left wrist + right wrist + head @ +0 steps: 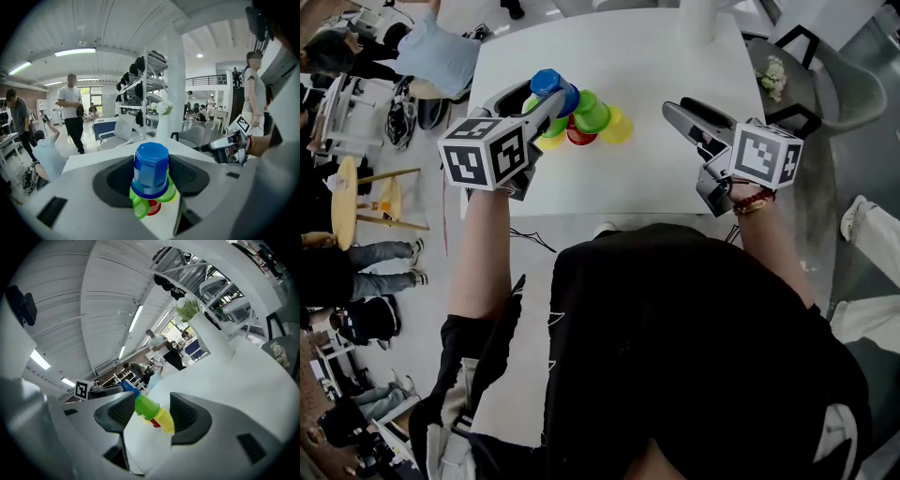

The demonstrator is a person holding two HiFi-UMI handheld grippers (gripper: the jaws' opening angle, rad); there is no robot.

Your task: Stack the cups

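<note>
An upside-down blue cup [549, 84] hangs over a cluster of cups on the white table [656, 178], and my left gripper [546, 94] is shut on it. In the left gripper view the blue cup [151, 165] fills the gap between the dark pads, with green, red and yellow cups showing just beneath it. The cluster holds a green cup [592, 112], a yellow cup [618, 125] and a red cup [579, 137]. To the right, my right gripper [682, 111] is open and empty, apart from the cups. The right gripper view shows the green cup [146, 406] and yellow cup [165, 421] beyond its jaws.
A tall white vase [701, 21] with flowers stands at the table's far side. A grey chair [848, 86] is at the right. People and stools [356, 202] crowd the floor left of the table. The table's near edge [581, 213] runs just before the person's body.
</note>
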